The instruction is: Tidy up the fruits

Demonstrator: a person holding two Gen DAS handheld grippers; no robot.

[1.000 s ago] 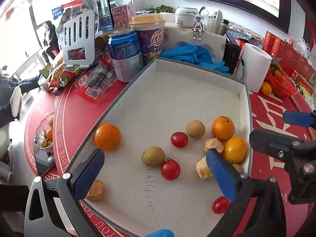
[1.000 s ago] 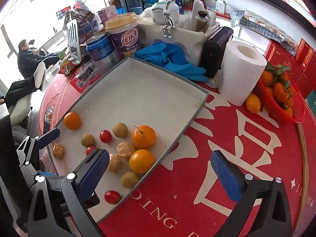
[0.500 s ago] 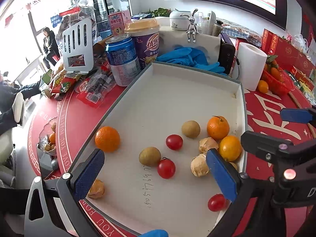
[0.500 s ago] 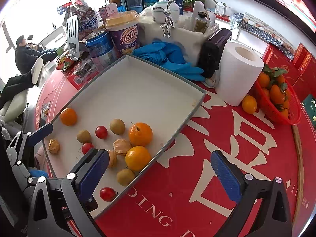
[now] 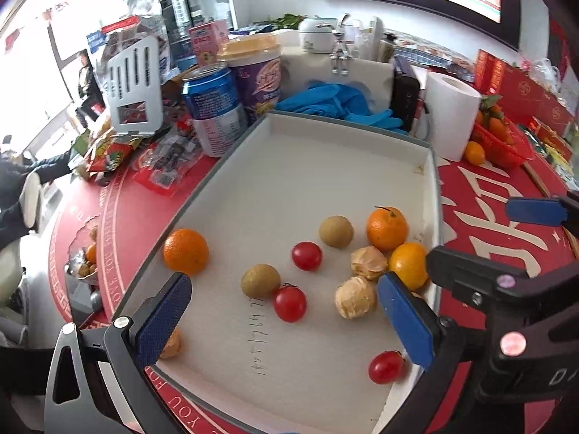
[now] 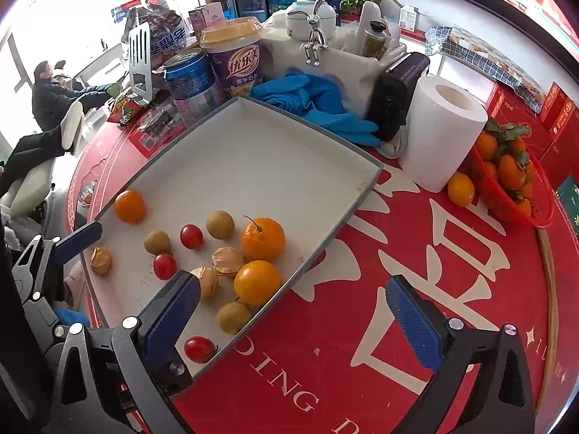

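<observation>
Writing: the purple cup (image 6: 237,61) with a yellow lid carries Chinese characters reading 优乐美; the blue can (image 6: 191,85) beside it has small print too fine to read. Handwritten digits on the tray floor (image 5: 257,329) are not legible. White lettering on the red desk (image 6: 416,253) is cut off; only fragments such as "DING" show.

Task items: the white tray (image 6: 365,195) holds the loose fruit, clustered at its near end. Two oranges (image 6: 263,238) lie touching near the right wall, with a third orange (image 6: 129,206) apart at the left wall. Three cherry tomatoes (image 6: 191,236), three brown round fruits (image 6: 220,224) and papery husked fruits (image 6: 227,260) lie among them. One husked fruit (image 5: 170,343) is partly hidden behind a left gripper finger.

Grippers: the left gripper (image 5: 286,311) hangs over the tray's near end, jaws spread wide, holding nothing. The right gripper (image 6: 293,318) is likewise wide and empty, straddling the tray's right wall, one finger over the tray, the other over the desk.

Surroundings: behind the tray lie blue gloves (image 6: 311,97), a dark box (image 6: 394,94) and a paper roll (image 6: 441,133). A red basket (image 6: 514,188) of leafed oranges stands right, one loose orange fruit (image 6: 460,190) touching the roll.
</observation>
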